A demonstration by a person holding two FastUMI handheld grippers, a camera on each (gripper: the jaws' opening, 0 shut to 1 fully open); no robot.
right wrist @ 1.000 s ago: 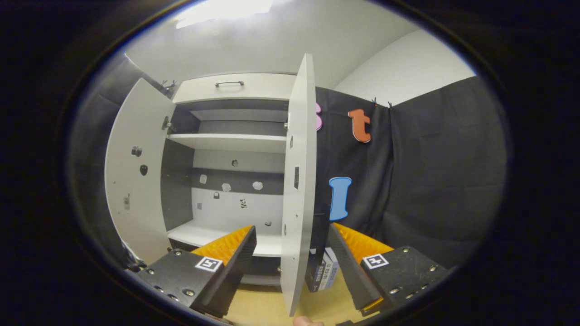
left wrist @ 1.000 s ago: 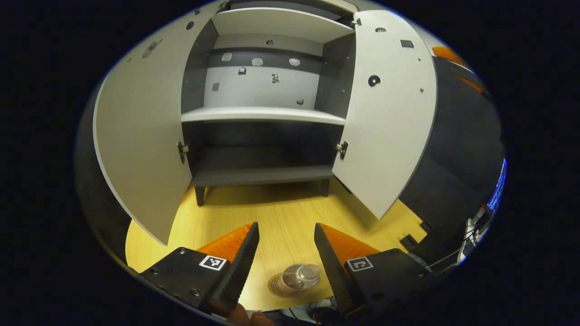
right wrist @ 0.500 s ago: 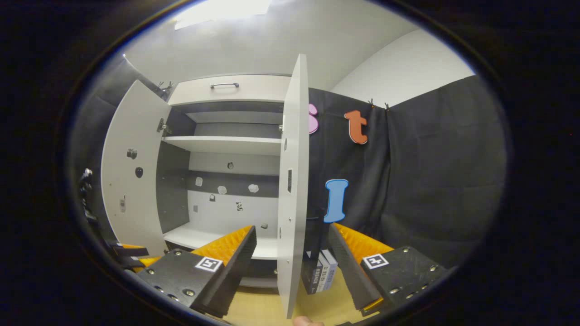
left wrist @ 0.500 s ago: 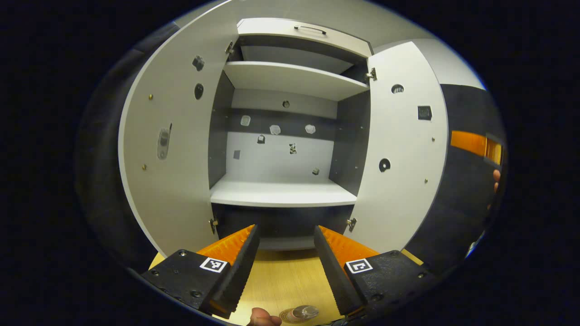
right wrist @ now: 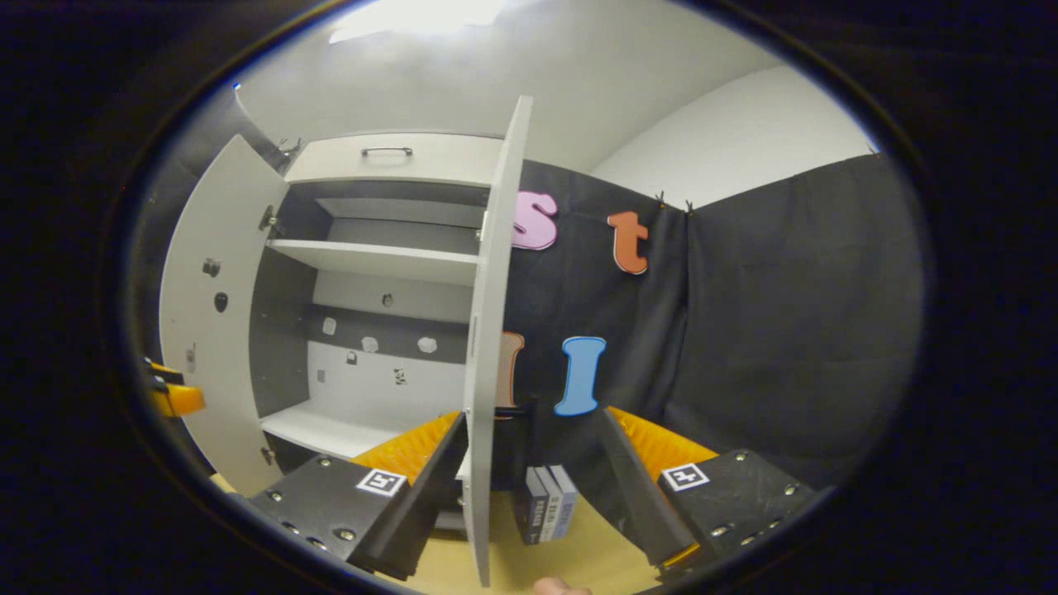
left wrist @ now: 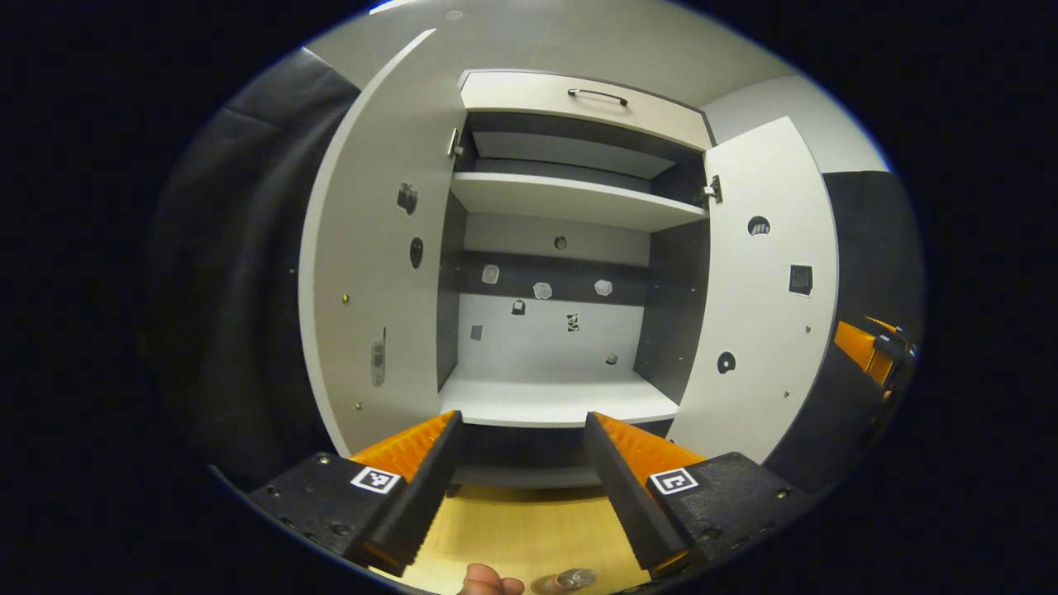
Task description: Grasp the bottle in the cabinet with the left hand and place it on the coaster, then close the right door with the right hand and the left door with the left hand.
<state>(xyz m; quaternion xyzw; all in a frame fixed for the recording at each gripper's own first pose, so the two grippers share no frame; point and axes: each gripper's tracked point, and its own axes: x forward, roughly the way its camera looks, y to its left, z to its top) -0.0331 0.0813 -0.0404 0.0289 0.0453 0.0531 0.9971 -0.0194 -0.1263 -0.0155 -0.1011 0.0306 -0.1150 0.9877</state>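
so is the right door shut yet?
No, in the right gripper view the right door stands open, edge-on between the open right gripper fingers.

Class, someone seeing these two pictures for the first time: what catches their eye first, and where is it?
The tall cabinet standing wide open straight ahead, its shelves bare. In the right gripper view, the right door juts edge-on between the right gripper fingers, with books standing on the table behind it.

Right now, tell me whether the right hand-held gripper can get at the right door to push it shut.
Probably yes. The right hand-held gripper is open, and the right door stands edge-on between its fingers, with nothing between them. The books stand behind the door on the table, off the closing side.
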